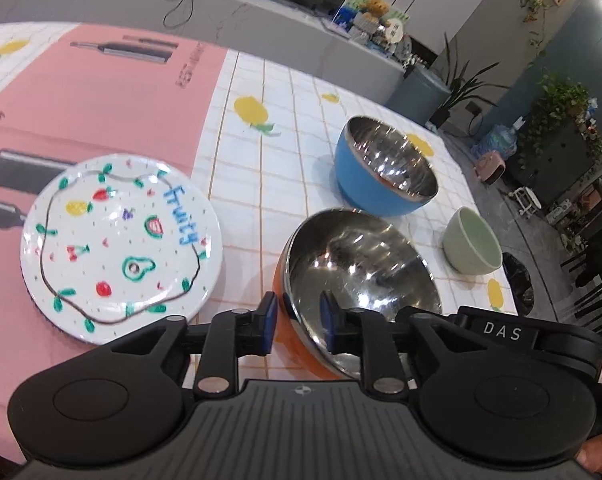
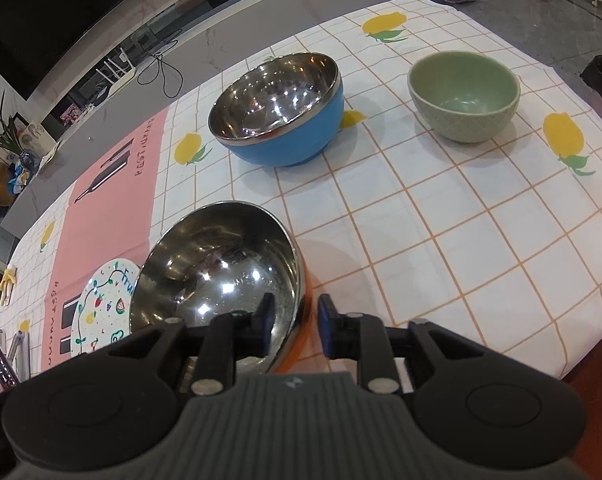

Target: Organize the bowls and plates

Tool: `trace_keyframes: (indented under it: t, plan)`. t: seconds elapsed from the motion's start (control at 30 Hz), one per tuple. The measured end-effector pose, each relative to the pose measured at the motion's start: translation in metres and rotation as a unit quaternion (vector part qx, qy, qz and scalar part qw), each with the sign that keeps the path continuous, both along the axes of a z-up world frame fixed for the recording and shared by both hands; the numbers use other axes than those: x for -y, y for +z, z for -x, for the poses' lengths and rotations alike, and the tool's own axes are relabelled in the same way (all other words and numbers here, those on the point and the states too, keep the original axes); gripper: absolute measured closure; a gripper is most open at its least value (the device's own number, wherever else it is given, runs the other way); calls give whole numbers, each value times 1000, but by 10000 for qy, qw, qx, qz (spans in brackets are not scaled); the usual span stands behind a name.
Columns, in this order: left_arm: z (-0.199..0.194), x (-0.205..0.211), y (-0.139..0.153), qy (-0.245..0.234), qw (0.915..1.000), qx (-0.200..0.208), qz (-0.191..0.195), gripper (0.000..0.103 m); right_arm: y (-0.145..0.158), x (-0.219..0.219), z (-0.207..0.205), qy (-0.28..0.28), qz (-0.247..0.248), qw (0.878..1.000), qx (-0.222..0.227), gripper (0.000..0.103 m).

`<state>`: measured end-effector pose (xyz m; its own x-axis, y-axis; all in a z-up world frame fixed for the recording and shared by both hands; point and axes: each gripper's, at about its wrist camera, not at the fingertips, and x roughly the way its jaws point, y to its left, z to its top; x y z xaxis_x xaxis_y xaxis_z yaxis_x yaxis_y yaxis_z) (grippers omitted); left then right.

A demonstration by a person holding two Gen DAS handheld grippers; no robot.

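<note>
Open tablecloth (image 2: 441, 240) between orange bowl (image 2: 221, 280) and green bowl (image 2: 463, 96).

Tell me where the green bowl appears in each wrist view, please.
Left wrist view: green bowl at the right, beyond the orange bowl, below the blue bowl.
Right wrist view: green bowl at the upper right, right of the blue bowl.
Shared landmark: the blue bowl.

Lemon-print tablecloth (image 2: 441, 216), pink placemat (image 1: 101, 100)
</note>
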<state>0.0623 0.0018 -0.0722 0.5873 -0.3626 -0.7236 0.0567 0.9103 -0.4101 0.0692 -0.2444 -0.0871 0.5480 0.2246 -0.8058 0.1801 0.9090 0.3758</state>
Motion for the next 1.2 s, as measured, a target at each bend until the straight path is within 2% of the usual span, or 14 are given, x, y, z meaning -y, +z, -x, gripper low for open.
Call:
trace_keyframes:
  t: [0.17, 0.3, 0.57, 0.97, 1.2]
  plan:
    - [4, 6, 19, -193, 9985, 382, -333, 72, 11, 1, 4, -30, 159, 9997, 209, 65]
    - [9, 14, 39, -351, 9948, 784, -544, 72, 24, 5, 7, -106, 116, 9990, 408, 64]
    - [-4, 30, 69, -660, 9901, 1119, -528, 69, 52, 14, 7, -216, 207, 9961, 829, 58]
    - [-43, 49, 84, -816, 9860, 1317, -609, 69, 67, 32, -18, -441, 532, 9910, 1148, 57]
    - [-71, 45, 77, -767, 9892, 1152, -494, 68, 62, 34, -44, -488, 596, 9906, 1128, 57]
